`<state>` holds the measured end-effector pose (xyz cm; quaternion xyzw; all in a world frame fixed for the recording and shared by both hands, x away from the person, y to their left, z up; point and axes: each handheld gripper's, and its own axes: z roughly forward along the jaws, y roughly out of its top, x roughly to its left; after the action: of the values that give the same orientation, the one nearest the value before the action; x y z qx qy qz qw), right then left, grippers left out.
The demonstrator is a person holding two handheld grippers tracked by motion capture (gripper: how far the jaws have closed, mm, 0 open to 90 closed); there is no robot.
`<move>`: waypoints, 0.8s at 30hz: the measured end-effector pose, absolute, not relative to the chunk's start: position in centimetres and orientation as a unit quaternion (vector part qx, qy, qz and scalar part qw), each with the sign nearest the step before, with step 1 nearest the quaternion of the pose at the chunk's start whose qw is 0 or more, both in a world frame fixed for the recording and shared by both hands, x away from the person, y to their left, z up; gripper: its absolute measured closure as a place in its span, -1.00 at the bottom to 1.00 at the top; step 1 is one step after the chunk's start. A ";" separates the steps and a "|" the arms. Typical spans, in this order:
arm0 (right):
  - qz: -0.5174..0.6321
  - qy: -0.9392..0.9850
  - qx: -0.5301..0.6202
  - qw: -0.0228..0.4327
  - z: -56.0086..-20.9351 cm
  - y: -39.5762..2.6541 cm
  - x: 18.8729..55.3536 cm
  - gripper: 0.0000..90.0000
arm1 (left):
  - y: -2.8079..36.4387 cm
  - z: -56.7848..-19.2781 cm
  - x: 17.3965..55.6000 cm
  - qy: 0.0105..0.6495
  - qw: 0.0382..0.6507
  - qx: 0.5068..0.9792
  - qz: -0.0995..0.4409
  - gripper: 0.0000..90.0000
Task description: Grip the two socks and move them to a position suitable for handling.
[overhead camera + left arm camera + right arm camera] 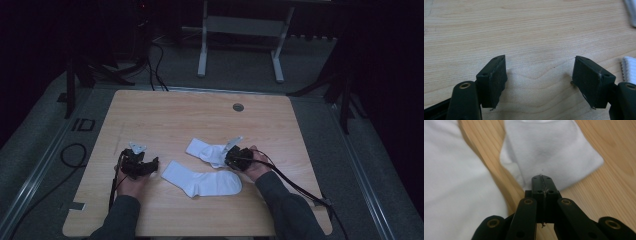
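We seem to be pairing socks—right tongs (541, 178) pinch the far sock's (554, 150) edge, left tongs (540, 75) gape empty over the desk (524, 32)—next, lift it onto the near sock (202, 181).

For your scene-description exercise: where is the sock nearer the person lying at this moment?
In the high view, the nearer sock lies flat on the wooden table, between the left gripper and right gripper, just in front of the second sock.
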<state>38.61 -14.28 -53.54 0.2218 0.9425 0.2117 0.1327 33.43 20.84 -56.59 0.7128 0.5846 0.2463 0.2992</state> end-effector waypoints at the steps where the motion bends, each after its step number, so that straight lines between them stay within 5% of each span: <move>1: 0.210 0.942 0.225 0.134 -53.5 -15.0 38.7 0.99 | 20.8 -56.6 33.4 0.585 0.299 0.713 0.246 -0.39; 10: 0.198 0.936 0.247 0.154 -52.8 -17.5 38.7 0.95 | 20.8 -56.6 33.4 0.584 0.300 0.713 0.247 -0.39; 24: 0.213 0.942 0.201 0.162 -51.6 -10.4 39.4 0.61 | 20.8 -56.6 33.5 0.583 0.300 0.713 0.247 -0.39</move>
<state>39.36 -10.43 -51.65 0.2011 0.9423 0.2130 0.1620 33.45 20.83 -56.62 0.7132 0.5830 0.2474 0.3004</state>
